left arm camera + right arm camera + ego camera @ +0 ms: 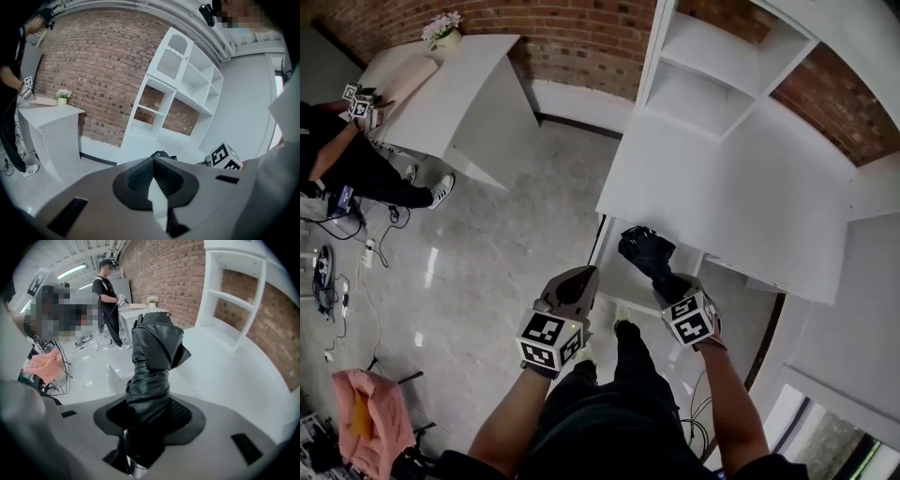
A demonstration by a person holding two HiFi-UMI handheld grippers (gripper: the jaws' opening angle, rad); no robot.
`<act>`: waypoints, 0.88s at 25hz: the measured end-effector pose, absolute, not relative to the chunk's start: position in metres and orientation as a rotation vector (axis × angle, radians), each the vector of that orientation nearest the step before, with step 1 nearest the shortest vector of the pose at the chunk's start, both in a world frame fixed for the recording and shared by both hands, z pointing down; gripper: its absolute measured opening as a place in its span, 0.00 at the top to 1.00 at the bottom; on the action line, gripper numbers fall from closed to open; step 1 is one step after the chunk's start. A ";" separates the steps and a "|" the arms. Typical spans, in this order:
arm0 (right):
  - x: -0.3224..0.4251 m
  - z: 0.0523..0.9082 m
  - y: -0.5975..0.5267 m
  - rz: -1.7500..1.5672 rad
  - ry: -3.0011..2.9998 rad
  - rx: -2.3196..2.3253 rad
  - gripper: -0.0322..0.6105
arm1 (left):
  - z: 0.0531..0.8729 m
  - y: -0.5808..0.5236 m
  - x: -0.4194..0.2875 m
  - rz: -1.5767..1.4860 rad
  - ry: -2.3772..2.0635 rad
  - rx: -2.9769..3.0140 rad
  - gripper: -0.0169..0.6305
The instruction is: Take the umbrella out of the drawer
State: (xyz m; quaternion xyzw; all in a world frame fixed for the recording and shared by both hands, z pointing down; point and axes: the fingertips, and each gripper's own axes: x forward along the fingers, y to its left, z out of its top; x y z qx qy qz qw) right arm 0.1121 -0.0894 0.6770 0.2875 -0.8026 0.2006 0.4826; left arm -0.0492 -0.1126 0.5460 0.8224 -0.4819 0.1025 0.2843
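Umbrella, black and folded, shown grasped above the open drawer.

At far left of the head view, a second person is seen at a white table that bears a small flower pot. A pink cloth is draped at lower left. Neither is concerned in the task.

Left of centre, the left gripper is held beside the drawer's left edge. In the left gripper view its jaws are seen brought together at the tips with nothing between them, so no support is lent to the load.

At centre, the drawer is drawn out from beneath the white desk, and the part of its floor that shows is bare.

Right of centre, the right gripper is clamped on the umbrella near one end. In the right gripper view most of the umbrella's length projects beyond the pads, and one loose fold flares sideways. Whether the far end is fully clear of the drawer rim cannot be told.

At upper right, a white shelf unit is set on the desk.

Hazards, as judged:
- The slick fabric may slide through a one-ended grip, and the umbrella would be dropped.
- The projecting end or the flared fold may be caught on the desk edge if it is swung sideways.
- The drawer may be struck by a leg, since it is left open.
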 end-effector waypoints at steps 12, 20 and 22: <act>0.089 0.592 -0.070 0.519 -2.134 0.933 0.66 | 0.483 -0.087 -0.066 0.224 -1.297 2.274 0.97; 0.077 0.520 -0.066 0.511 -2.259 1.094 0.66 | 0.442 -0.077 -0.073 0.157 -1.296 2.319 0.97; 0.075 0.500 -0.065 0.496 -2.296 1.137 0.66 | 0.430 -0.074 -0.075 0.144 -1.297 2.323 0.97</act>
